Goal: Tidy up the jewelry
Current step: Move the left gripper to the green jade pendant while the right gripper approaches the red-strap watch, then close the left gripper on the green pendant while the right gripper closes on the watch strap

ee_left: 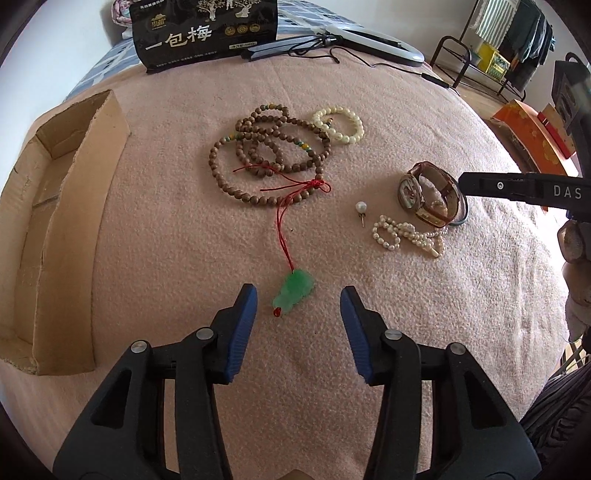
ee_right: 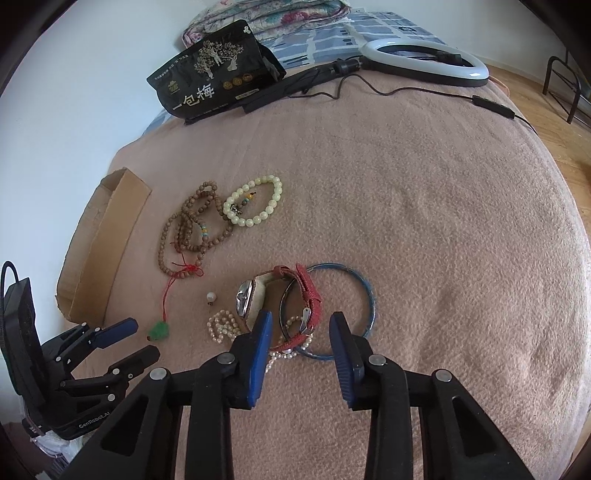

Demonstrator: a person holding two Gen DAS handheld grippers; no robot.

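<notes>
The jade pendant (ee_left: 294, 293) lies flat on the pink blanket (ee_left: 406, 314) covering the bed, its long axis running diagonally from the lower left up to the right in the left wrist view, the upper end tied to a red cord (ee_left: 283, 229) that leads away to a knot on the brown bead necklace (ee_left: 266, 155). The left tongs (ee_left: 298, 299) hang just over it, released, with the pendant between the blue fingers (ee_left: 242, 325) but not pressed by either. To its right lies the watch (ee_right: 255, 299) with its red strap (ee_right: 308, 302), resting across a blue bangle (ee_right: 364, 291) and tangled beside a small pearl strand (ee_right: 221, 326); the right tongs (ee_right: 300, 325) straddle the strap end, also released, nothing clamped yet. A loose pearl stud (ee_left: 360, 208) sits between the two clusters, and a cream bead bracelet (ee_left: 340, 123) lies just beyond the brown beads. Further out, an open cardboard box (ee_left: 55, 229) stands at the left edge, seemingly the place for sorted pieces, with a black snack bag (ee_left: 203, 33) and a ring light (ee_right: 424, 59) at the far end. The step in hand looks like a double pick. Next, each pair of tongs should settle lower and close; the pendant's cord will likely drag the beads along.
</notes>
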